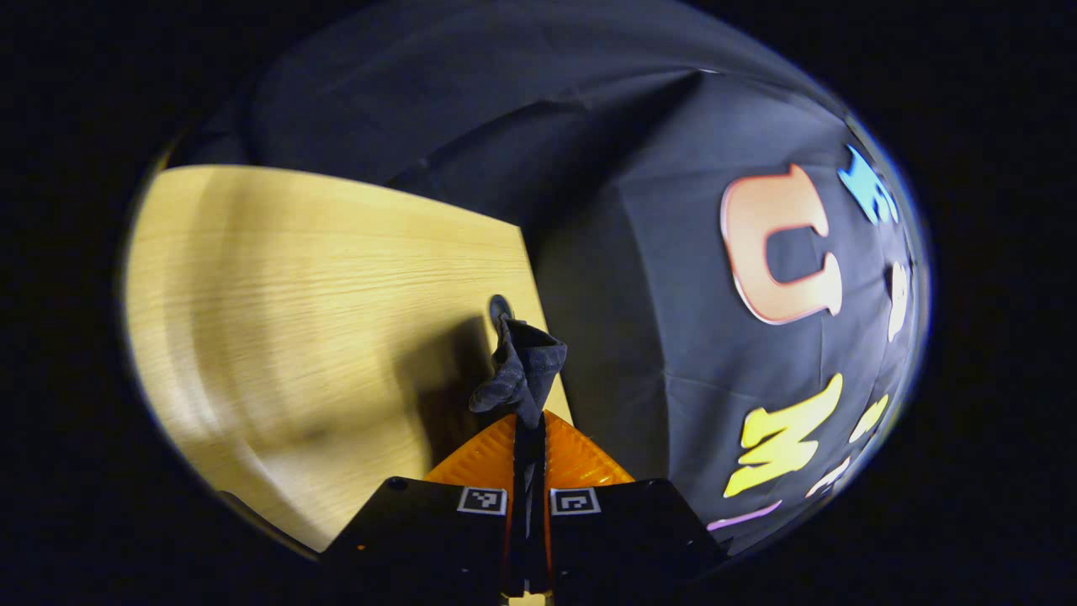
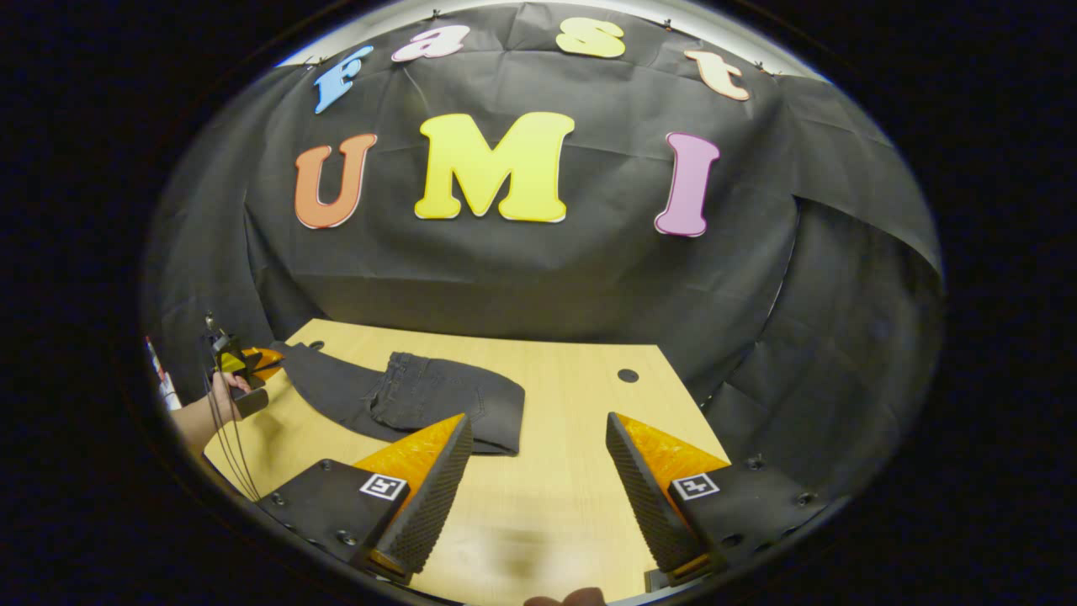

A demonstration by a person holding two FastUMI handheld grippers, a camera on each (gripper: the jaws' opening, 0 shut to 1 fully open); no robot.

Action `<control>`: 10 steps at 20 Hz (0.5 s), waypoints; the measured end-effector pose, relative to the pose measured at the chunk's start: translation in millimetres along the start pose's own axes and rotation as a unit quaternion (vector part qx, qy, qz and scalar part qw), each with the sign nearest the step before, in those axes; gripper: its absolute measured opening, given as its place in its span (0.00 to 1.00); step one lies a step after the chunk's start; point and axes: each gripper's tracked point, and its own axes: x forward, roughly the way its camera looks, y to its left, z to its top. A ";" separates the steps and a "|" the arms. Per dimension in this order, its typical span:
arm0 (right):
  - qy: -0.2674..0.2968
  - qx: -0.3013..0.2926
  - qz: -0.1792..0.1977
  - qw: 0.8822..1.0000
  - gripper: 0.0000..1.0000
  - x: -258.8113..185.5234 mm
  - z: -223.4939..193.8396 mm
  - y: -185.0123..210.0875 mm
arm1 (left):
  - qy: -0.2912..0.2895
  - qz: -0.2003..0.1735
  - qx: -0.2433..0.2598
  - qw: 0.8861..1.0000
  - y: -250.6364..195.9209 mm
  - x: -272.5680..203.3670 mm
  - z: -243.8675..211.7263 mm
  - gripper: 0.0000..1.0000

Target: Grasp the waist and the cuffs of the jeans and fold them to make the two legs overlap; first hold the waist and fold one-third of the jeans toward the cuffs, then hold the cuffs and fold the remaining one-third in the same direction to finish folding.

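I've got my left gripper (image 1: 528,421) clamped on a cuff of the dark denim jeans (image 2: 421,400), waist already folded over at my right gripper's (image 2: 538,471) 11 o'clock, that one's fingers wide apart holding nothing, so I reckon the cuff fold toward the waist is next.

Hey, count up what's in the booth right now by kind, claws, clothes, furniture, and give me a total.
Claws: 2, left claw shut on the jeans, right claw open
Jeans: 1
Table: 1
Total: 4
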 end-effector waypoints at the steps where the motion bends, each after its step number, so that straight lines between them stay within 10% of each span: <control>1: -0.006 0.001 0.000 1.000 0.98 -3.7 1.3 -2.4 | 0.002 -0.007 0.022 1.000 -13.3 -4.7 -2.2 0.05; 10: -0.034 0.033 -0.008 0.999 0.98 -30.6 -4.4 -35.7 | 0.020 -0.067 0.222 0.973 -150.6 -36.2 -81.1 0.05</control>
